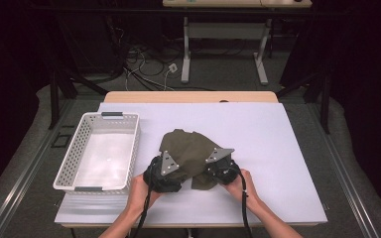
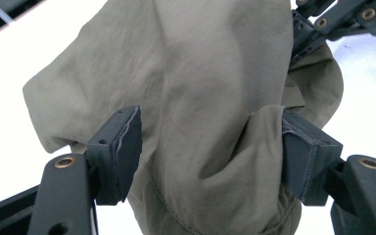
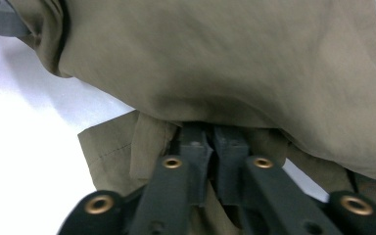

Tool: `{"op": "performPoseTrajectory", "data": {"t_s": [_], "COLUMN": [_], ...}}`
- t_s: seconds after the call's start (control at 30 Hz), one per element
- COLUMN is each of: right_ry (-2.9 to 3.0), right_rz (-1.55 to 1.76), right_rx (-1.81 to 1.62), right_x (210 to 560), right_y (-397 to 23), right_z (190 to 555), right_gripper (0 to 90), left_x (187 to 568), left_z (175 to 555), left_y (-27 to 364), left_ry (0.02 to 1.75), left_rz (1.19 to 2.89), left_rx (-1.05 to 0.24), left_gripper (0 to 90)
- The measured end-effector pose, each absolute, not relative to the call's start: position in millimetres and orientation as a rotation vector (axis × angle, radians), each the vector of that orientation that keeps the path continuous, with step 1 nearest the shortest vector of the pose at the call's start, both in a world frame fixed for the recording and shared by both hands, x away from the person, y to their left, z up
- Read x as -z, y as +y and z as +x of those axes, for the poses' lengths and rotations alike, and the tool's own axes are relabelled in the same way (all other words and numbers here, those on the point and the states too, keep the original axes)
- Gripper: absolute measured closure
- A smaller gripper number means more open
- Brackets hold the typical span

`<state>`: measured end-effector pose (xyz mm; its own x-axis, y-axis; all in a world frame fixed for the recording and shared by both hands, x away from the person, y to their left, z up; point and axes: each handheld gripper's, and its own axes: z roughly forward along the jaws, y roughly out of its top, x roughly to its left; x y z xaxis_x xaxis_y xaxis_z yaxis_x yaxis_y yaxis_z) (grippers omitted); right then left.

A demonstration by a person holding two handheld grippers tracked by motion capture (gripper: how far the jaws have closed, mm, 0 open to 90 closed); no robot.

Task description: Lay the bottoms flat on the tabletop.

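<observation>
Lying between spread left gripper (image 2: 210,147) jaws, olive garment (image 2: 196,88); right gripper (image 3: 213,147) pinching its edge.

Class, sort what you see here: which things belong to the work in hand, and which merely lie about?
In the work:
olive garment
left hand-held gripper, jaws apart around a fold
right hand-held gripper, shut on the garment
white basket, possibly

Lying about:
cables on the floor
far desk
</observation>
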<state>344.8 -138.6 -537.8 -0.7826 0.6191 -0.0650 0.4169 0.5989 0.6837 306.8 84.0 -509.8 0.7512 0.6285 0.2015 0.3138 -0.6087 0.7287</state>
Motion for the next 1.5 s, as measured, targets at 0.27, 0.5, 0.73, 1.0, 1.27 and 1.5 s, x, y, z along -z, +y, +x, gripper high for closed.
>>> {"op": "performPoseTrajectory", "data": {"t_s": [0.27, 0.5, 0.73, 1.0, 1.27, 1.5], "right_ry": [2.52, 2.497, 2.488, 2.539, 2.58, 2.592], "right_rz": [0.831, 0.833, 0.844, 0.83, 0.823, 0.829], "right_rx": [-0.958, -0.966, -0.942, -0.949, -0.939, -0.924], "right_x": [530, 518, 511, 521, 528, 532], "right_y": [-143, -156, -164, -156, -146, -140], "right_z": [341, 338, 338, 340, 345, 349], "right_gripper": [90.0, 90.0, 90.0, 63.3, 46.8, 48.6], "left_x": [511, 503, 498, 507, 493, 486], "left_z": [307, 311, 318, 317, 308, 314], "left_y": [85, 91, 97, 89, 71, 54], "left_ry": [0.663, 0.711, 0.77, 0.751, 0.675, 0.629], "left_rz": [2.206, 2.16, 2.119, 2.198, 2.289, 2.306], "left_rx": [-0.592, -0.555, -0.532, -0.524, -0.598, -0.594], "left_gripper": [69.1, 71.4, 71.3, 63.0, 28.5, 25.1]}}
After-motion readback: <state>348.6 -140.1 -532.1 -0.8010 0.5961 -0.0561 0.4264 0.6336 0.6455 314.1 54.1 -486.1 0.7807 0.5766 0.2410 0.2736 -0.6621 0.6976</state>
